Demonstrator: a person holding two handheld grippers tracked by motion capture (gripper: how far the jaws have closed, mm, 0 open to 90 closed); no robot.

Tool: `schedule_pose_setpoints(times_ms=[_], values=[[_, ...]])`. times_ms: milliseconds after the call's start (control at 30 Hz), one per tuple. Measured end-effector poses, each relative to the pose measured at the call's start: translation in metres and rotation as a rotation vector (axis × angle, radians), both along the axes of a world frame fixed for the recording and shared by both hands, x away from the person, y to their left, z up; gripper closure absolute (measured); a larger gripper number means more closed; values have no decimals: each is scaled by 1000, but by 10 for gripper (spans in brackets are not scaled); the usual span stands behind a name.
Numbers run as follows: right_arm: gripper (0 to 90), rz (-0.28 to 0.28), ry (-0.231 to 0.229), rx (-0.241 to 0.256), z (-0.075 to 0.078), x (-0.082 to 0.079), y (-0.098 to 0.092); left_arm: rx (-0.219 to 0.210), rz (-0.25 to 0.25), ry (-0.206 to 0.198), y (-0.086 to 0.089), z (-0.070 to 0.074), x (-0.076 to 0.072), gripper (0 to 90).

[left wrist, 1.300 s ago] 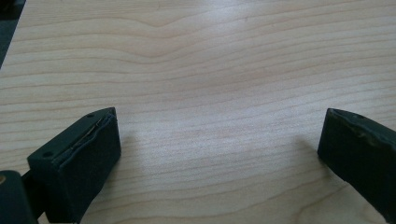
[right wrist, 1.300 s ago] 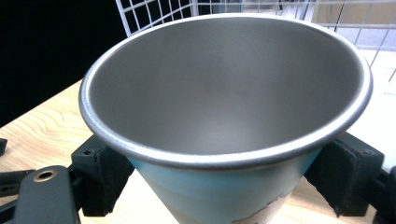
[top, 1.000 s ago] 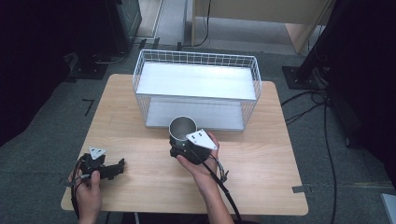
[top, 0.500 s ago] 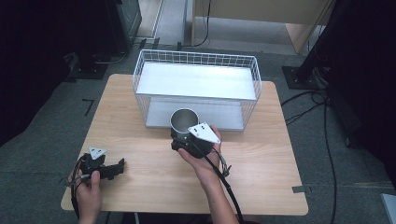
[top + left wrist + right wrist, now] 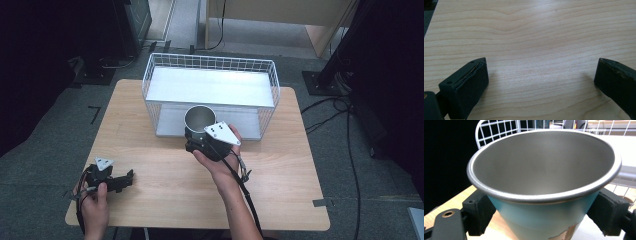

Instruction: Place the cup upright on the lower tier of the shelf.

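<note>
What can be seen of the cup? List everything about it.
The cup is metal, dull grey inside with a rolled rim, and light blue outside with a bit of printed picture low on its wall. It looks empty. It is upright, its mouth open to the high view. The right gripper clamps it from both sides below the rim. It is held at the near wall of the white wire basket, above the wooden table.
</note>
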State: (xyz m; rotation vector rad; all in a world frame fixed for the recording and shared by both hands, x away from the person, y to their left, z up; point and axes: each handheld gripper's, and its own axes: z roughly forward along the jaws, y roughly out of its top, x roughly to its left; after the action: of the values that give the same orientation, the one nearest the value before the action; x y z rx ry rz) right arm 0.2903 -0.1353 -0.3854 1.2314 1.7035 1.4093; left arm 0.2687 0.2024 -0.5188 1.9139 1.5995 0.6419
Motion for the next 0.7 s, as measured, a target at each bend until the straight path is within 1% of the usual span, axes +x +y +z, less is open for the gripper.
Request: schedule_pose_setpoints(times_ms=[33, 233, 267, 300, 333, 367, 500, 533, 567, 600, 700], values=[[158, -4, -8, 1, 5, 2, -2, 0, 1, -1, 0, 0, 0, 0], [158, -13, -36, 4, 22, 8, -6, 0, 1, -1, 0, 0, 0, 0], [158, -13, -36, 4, 22, 8, -6, 0, 1, -1, 0, 0, 0, 0], [158, -17, -44, 3, 28, 11, -7, 0, 0, -1, 0, 0, 0, 0], [158, -17, -44, 3, 28, 11, -7, 0, 0, -1, 0, 0, 0, 0], [159, -20, -49, 6, 33, 14, -8, 0, 1, -1, 0, 0, 0, 0], [159, -26, -61, 0, 41, 20, -10, 0, 1, -1, 0, 0, 0, 0], [159, -26, -61, 0, 41, 20, -10, 0, 1, -1, 0, 0, 0, 0], [159, -30, -64, 5, 45, 23, -12, 0, 1, -1, 0, 0, 0, 0], [159, -30, -64, 5, 45, 23, -12, 0, 1, -1, 0, 0, 0, 0], [159, -43, -75, 11, 52, 29, -14, 0, 1, -1, 0, 0, 0, 0]])
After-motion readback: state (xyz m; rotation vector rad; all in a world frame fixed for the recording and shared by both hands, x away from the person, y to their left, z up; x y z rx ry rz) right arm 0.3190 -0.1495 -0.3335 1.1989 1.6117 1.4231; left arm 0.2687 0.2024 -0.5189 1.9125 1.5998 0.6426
